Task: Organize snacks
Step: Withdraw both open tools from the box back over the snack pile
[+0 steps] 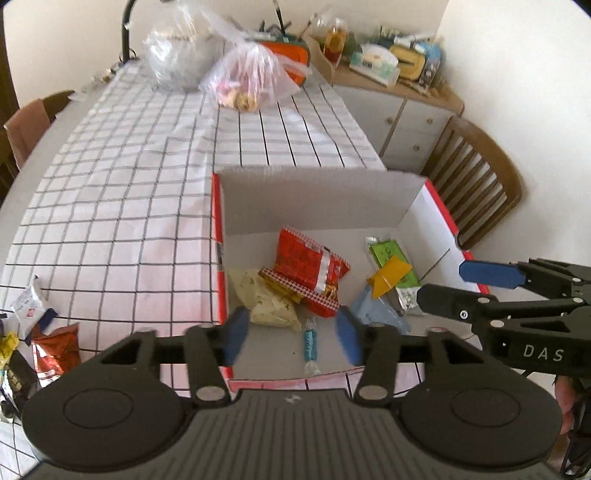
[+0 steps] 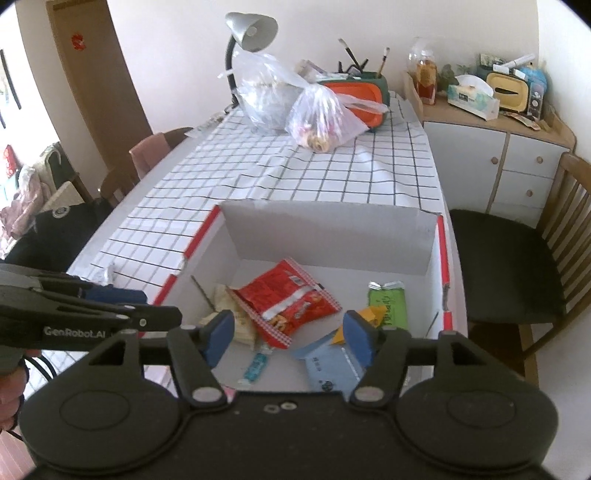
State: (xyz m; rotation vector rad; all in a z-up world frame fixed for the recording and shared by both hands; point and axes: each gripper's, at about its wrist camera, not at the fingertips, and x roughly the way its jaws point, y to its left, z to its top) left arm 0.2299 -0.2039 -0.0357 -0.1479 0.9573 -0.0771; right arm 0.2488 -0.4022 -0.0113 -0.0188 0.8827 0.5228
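Note:
A white cardboard box [image 1: 314, 192] [image 2: 325, 229] with red outer sides stands on the checked tablecloth. In it lie a red snack packet [image 1: 310, 262] [image 2: 286, 299], a pale packet [image 1: 266, 299], a green packet [image 1: 388, 254] [image 2: 388, 302], a yellow wrapper [image 1: 389, 275], a light blue packet [image 1: 380, 314] [image 2: 332, 365] and a small teal candy [image 1: 309, 345] [image 2: 256, 365]. My left gripper [image 1: 291, 336] [image 2: 147, 306] hovers open over the box's near left side. Over the near right side my right gripper [image 2: 289, 336] [image 1: 461, 288] is open too. Neither holds anything.
Loose snack packets [image 1: 55, 350] lie on the cloth left of the box. Two plastic bags [image 2: 321, 122], an orange container [image 2: 365, 92] and a desk lamp [image 2: 251, 26] stand at the table's far end. A wooden chair [image 2: 517, 258] and a cabinet [image 2: 498, 155] are on the right.

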